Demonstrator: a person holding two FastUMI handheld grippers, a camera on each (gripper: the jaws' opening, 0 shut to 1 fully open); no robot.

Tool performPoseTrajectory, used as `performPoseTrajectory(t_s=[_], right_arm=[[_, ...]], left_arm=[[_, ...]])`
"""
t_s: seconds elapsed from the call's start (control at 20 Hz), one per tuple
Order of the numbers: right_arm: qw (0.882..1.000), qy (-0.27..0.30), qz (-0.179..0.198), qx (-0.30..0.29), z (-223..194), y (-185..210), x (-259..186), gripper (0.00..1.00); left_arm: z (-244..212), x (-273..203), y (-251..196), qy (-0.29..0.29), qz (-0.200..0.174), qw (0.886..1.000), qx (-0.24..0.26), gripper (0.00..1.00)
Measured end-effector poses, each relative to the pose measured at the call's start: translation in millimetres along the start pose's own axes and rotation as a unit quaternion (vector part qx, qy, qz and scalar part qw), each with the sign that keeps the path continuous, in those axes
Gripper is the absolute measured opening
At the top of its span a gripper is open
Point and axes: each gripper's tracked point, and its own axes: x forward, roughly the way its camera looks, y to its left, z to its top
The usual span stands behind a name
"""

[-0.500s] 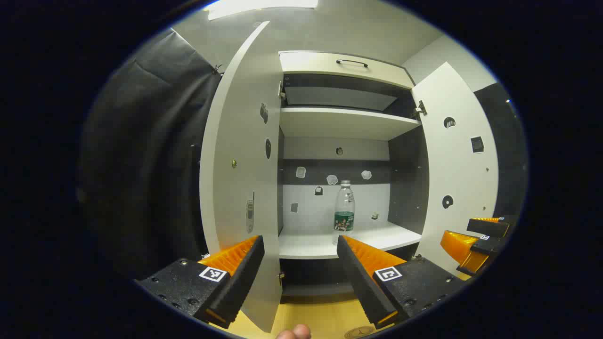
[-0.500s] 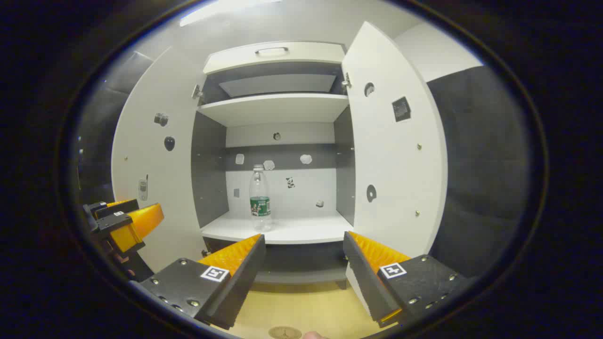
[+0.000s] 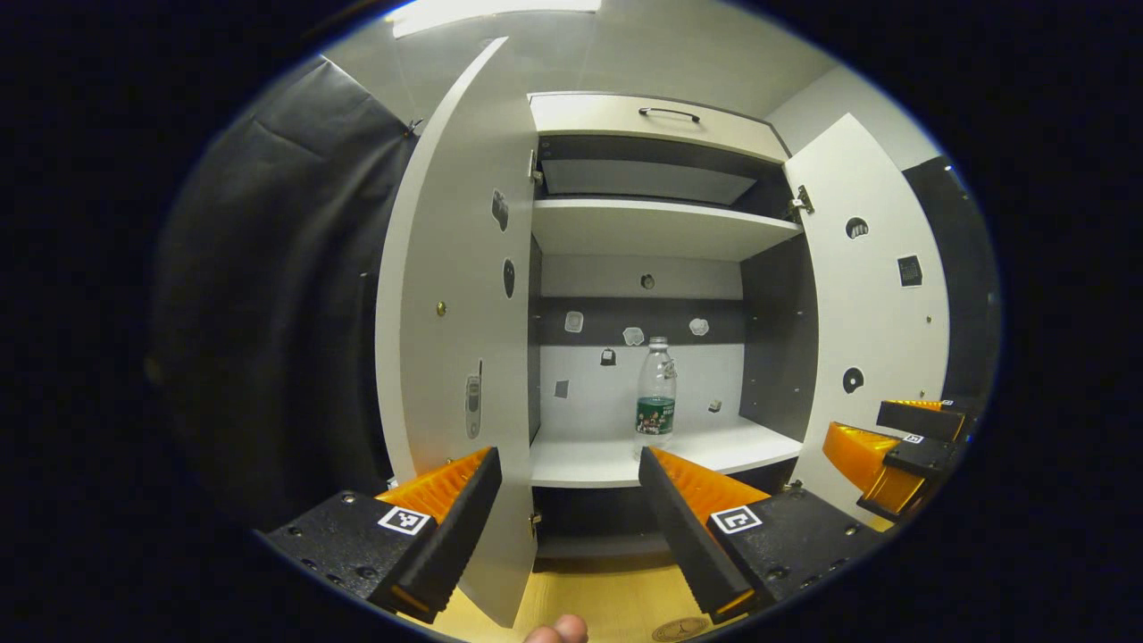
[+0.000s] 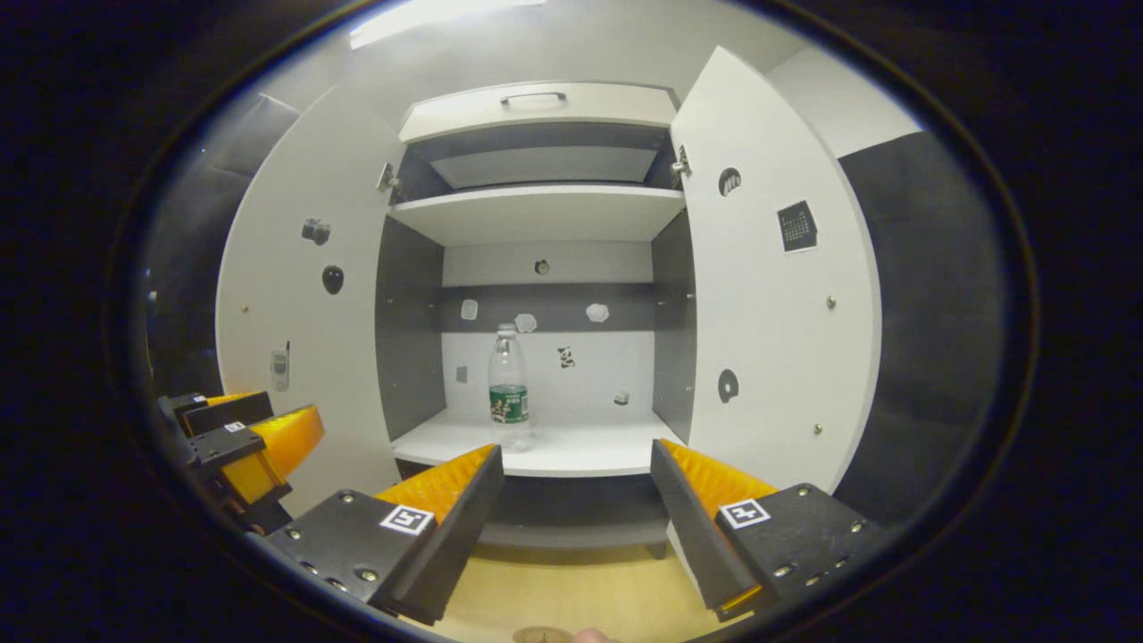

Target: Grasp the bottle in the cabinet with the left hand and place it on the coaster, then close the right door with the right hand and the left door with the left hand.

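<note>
A clear plastic bottle (image 3: 656, 393) with a green label stands upright on the lower shelf (image 3: 625, 460) of the open white cabinet; in the right gripper view the bottle (image 4: 509, 386) is left of centre. My left gripper (image 3: 571, 473) is open, well short of the shelf, with nothing between its fingers. My right gripper (image 4: 576, 469) is open too and also back from the cabinet. The left door (image 3: 455, 330) and right door (image 4: 772, 295) both stand wide open. A round coaster (image 3: 680, 630) lies on the wooden surface at the bottom edge.
An upper shelf (image 4: 540, 210) and a drawer with a dark handle (image 4: 533, 98) sit above. The right gripper (image 3: 893, 451) appears at the far right of the left gripper view, and the left gripper (image 4: 241, 442) at the left of the right gripper view. A fingertip (image 3: 555, 630) pokes in below.
Both views have shifted slightly; the cabinet sits a little lower and to the right in the right gripper view. The bottle and doors have not moved.
</note>
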Motion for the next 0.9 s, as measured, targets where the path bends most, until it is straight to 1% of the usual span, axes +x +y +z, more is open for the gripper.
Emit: performPoseTrajectory(t_s=[0.05, 0.1, 0.3, 0.65, 0.7, 0.75, 0.8, 0.9], right_arm=[[1.0, 0.002, 0.005, 0.005, 0.8, 1.1, 0.0, 0.97], [1.0, 0.0, 0.005, 0.004, 2.3, 0.5, 0.4, 1.0], [1.0, -0.001, 0.011, 0.003, 3.9, -2.0, 0.0, 1.0], [1.0, 0.009, 0.012, -0.003, -2.7, -8.3, 4.7, 1.0], [1.0, 0.01, 0.013, -0.005, -3.4, -8.7, 4.0, 0.96], [1.0, 0.012, 0.012, -0.006, -4.6, -9.2, 4.4, 0.96], [1.0, 0.013, 0.011, -0.006, -5.8, -10.8, 4.7, 1.0], [1.0, 0.019, 0.011, -0.003, -8.6, -12.7, 7.2, 1.0]], left_arm=[[1.0, -0.3, 0.6, -0.002, 0.003, 1.0, 0.001, 0.98], [1.2, -0.2, 0.8, -0.003, 0.005, 1.0, 0.003, 0.97], [3.5, -1.0, -0.5, -0.004, 0.01, 1.0, 0.004, 0.98], [-8.2, 6.5, -5.9, 0.007, 0.008, 1.0, 0.006, 0.98], [-9.9, 9.5, -7.1, 0.008, 0.008, 1.0, 0.007, 0.98], [-11.3, 13.3, -8.6, 0.01, 0.006, 1.0, 0.007, 0.98], [-12.9, 17.0, -10.7, 0.011, 0.005, 1.0, 0.007, 0.98], [-15.2, 28.6, -17.2, 0.013, -0.003, 1.0, 0.004, 0.98]])
